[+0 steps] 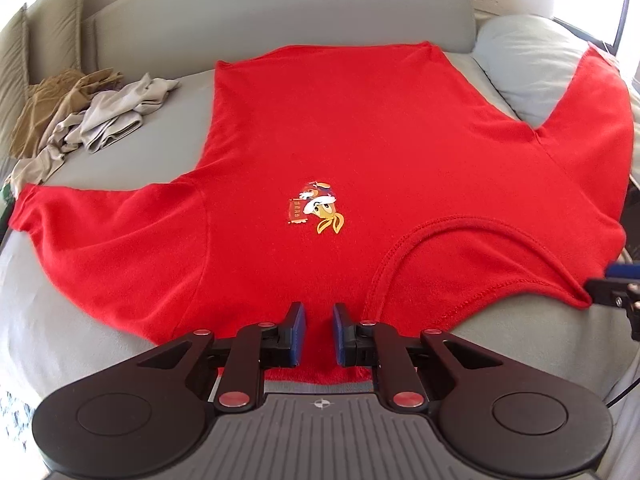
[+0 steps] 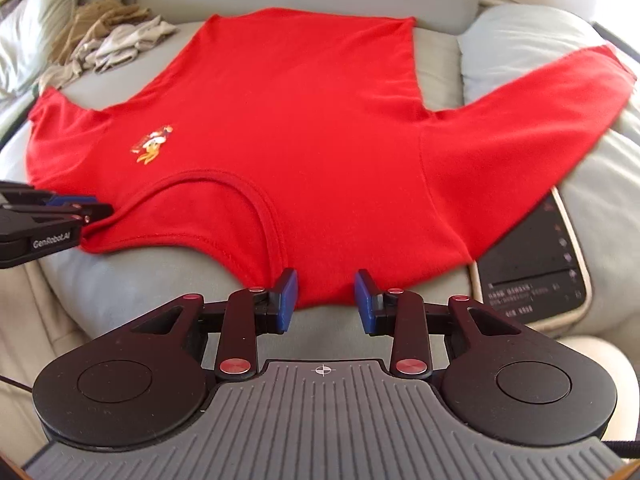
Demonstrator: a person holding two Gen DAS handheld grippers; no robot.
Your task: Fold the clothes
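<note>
A red long-sleeved shirt (image 1: 340,140) lies spread flat, front up, on a grey sofa seat (image 1: 132,152), its neckline (image 1: 460,256) at the seat's near edge and its hem against the backrest (image 1: 280,8). A small cartoon print (image 1: 316,210) sits on the chest. One sleeve (image 1: 100,224) stretches toward the seat's left edge; the other sleeve (image 2: 540,112) drapes up over a pale blue cushion (image 2: 520,40) at the right end.

The left tongs (image 1: 319,334) sit at the near edge over the shoulder area just left of the neckline. Their blue pads (image 1: 299,332) stand a little apart with red cloth rising between them; whether the pads actually pinch that cloth cannot be told from the left wrist view. In the right wrist view those same tongs appear at the left frame edge, touching the shirt's shoulder edge.

The right tongs (image 2: 326,300) are spread, their pads on either side of the shirt's near shoulder edge just right of the neckline, not pressed on the fabric.

At the seat's far left corner lies a heap of crumpled clothes: a tan garment (image 1: 60,96) and a light grey garment (image 1: 120,108) touching each other, well apart from the shirt's body. Near the seat's right near corner, a dark tablet (image 2: 536,256) with a pale border lies partly under the draped sleeve.
</note>
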